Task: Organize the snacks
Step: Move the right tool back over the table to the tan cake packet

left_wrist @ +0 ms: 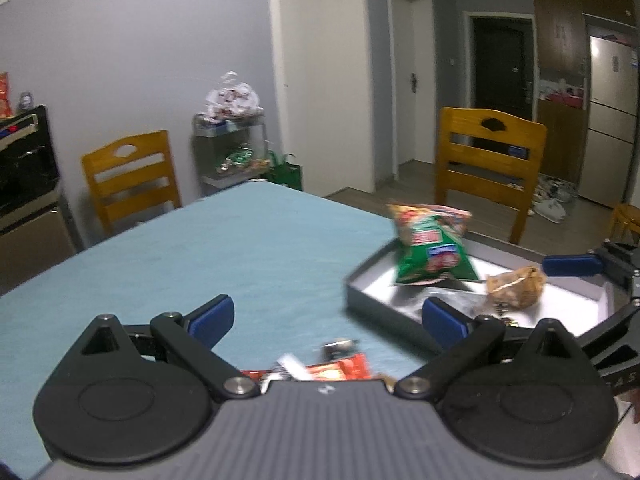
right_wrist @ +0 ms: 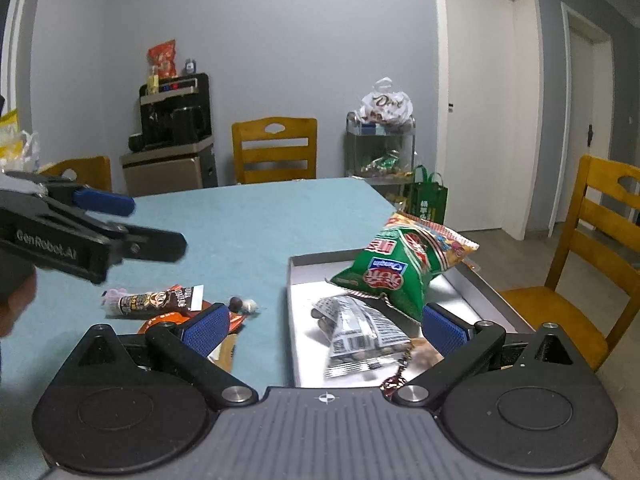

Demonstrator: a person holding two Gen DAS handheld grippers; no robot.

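Observation:
A grey tray (right_wrist: 292,320) on the teal table holds a green snack bag (right_wrist: 394,270), a silver packet (right_wrist: 356,330) and a brown packet (left_wrist: 516,286). The tray also shows in the left wrist view (left_wrist: 360,292), with the green bag (left_wrist: 432,252) in it. Left of the tray lie a brown chocolate tube (right_wrist: 154,300), orange packets (right_wrist: 164,320) and small round candies (right_wrist: 242,304). My right gripper (right_wrist: 326,326) is open over the tray's near left edge. My left gripper (left_wrist: 328,320) is open above red packets (left_wrist: 340,368), empty.
Wooden chairs (right_wrist: 276,148) stand around the table (right_wrist: 248,216). A metal cart (right_wrist: 382,148) with snack bags and a black appliance (right_wrist: 174,116) stand by the wall. Another chair (right_wrist: 592,256) is right of the tray.

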